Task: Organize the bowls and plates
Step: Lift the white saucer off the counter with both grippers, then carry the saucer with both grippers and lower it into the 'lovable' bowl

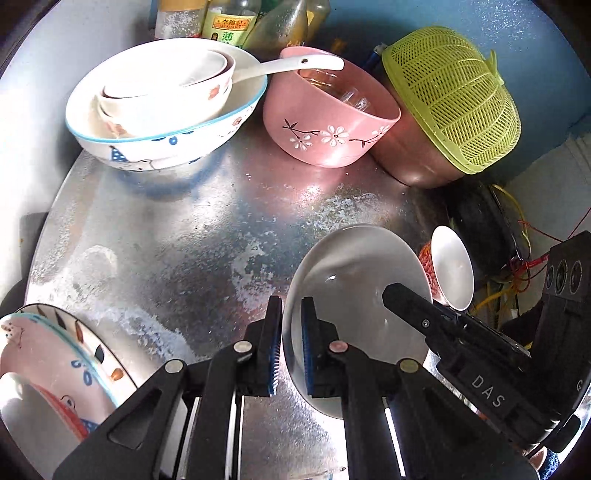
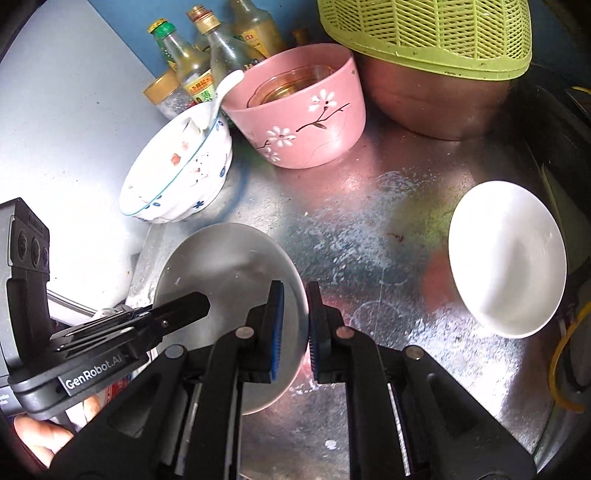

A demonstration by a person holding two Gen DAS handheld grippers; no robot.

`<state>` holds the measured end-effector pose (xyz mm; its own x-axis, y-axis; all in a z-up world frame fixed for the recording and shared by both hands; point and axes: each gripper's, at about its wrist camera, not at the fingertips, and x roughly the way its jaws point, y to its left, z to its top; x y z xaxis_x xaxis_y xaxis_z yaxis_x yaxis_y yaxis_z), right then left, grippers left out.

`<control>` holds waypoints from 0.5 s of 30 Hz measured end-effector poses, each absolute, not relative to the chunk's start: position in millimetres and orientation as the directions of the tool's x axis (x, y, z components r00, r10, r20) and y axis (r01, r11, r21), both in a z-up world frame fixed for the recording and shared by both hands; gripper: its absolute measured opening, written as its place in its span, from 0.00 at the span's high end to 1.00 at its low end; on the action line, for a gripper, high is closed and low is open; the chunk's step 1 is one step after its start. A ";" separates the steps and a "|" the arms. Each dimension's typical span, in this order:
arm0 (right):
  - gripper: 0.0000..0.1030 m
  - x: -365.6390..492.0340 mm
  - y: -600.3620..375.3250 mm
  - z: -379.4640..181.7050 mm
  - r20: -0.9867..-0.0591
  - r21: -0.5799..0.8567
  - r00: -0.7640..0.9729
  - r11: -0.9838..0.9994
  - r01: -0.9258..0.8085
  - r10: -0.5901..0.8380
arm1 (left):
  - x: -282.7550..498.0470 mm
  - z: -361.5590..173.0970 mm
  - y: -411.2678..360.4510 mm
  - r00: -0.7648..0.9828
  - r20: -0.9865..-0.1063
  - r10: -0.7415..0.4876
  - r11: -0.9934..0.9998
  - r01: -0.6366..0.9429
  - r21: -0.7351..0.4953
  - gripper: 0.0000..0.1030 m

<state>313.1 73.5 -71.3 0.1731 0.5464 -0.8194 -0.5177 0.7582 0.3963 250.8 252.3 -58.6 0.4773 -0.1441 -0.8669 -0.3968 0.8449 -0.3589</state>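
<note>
At the lower left of the left wrist view we see a stack of patterned plates leaning at the counter's edge, likely the pile where flat dishes collect. At upper left a blue-rimmed bowl holds smaller bowls nested inside it, with a white spoon resting across to the pink bowl beside it; nesting keeps the deep dishes together at the back, near the bottles. A glass sits inside the pink bowl. Right of it a green strainer is capped over a metal bowl.

In the lower middle, our left claw is nearly closed, one pad on each side of the left rim of a grey plate, which is tilted off the counter. Our right claw pinches the opposite rim of the grey plate in the same way, narrowly open with the edge between its pads. We judge that two grips steady the slippery dish while we carry it toward a stack.

At the right of the right wrist view a small white bowl stands tipped on its side near the counter's far edge, not yet sorted.
</note>
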 end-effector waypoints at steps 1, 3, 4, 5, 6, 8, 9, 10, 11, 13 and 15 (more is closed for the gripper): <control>0.88 309.7 74.9 -69.1 -0.818 0.399 0.170 0.754 -0.522 0.550 | 244.7 -55.6 252.8 0.480 -0.866 -0.141 0.845 -0.398 -0.358 0.92; 0.88 296.2 78.0 -67.4 -0.814 0.405 0.164 0.747 -0.527 0.557 | 233.1 -50.0 254.2 0.484 -0.865 -0.133 0.846 -0.400 -0.354 0.92; 0.88 290.1 77.1 -65.2 -0.813 0.409 0.160 0.744 -0.527 0.560 | 229.5 -47.4 253.3 0.486 -0.864 -0.127 0.847 -0.400 -0.349 0.92; 0.88 283.1 75.2 -63.0 -0.811 0.413 0.158 0.741 -0.530 0.564 | 226.4 -45.1 251.4 0.488 -0.864 -0.122 0.849 -0.400 -0.345 0.92; 0.88 277.3 75.9 -61.0 -0.809 0.415 0.156 0.738 -0.533 0.567 | 221.1 -42.4 251.5 0.490 -0.864 -0.118 0.850 -0.400 -0.343 0.92; 0.88 265.7 76.1 -56.5 -0.806 0.419 0.152 0.732 -0.537 0.572 | 206.4 -36.6 254.4 0.494 -0.862 -0.113 0.849 -0.403 -0.342 0.92; 0.88 260.6 76.0 -54.4 -0.805 0.421 0.149 0.730 -0.539 0.575 | 200.6 -33.9 254.7 0.495 -0.862 -0.111 0.848 -0.405 -0.342 0.92; 0.88 256.2 76.1 -52.5 -0.803 0.426 0.145 0.727 -0.539 0.578 | 195.5 -31.6 254.4 0.494 -0.863 -0.109 0.848 -0.407 -0.340 0.92; 0.88 252.0 75.2 -50.5 -0.802 0.430 0.140 0.724 -0.539 0.581 | 190.9 -29.6 254.3 0.492 -0.864 -0.106 0.847 -0.411 -0.338 0.92; 0.88 243.8 77.7 -46.8 -0.798 0.438 0.132 0.716 -0.544 0.588 | 181.4 -26.3 255.7 0.485 -0.869 -0.098 0.845 -0.422 -0.330 0.92; 0.88 235.5 80.6 -43.1 -0.796 0.438 0.125 0.707 -0.556 0.592 | 172.1 -24.2 257.8 0.483 -0.871 -0.086 0.840 -0.435 -0.324 0.92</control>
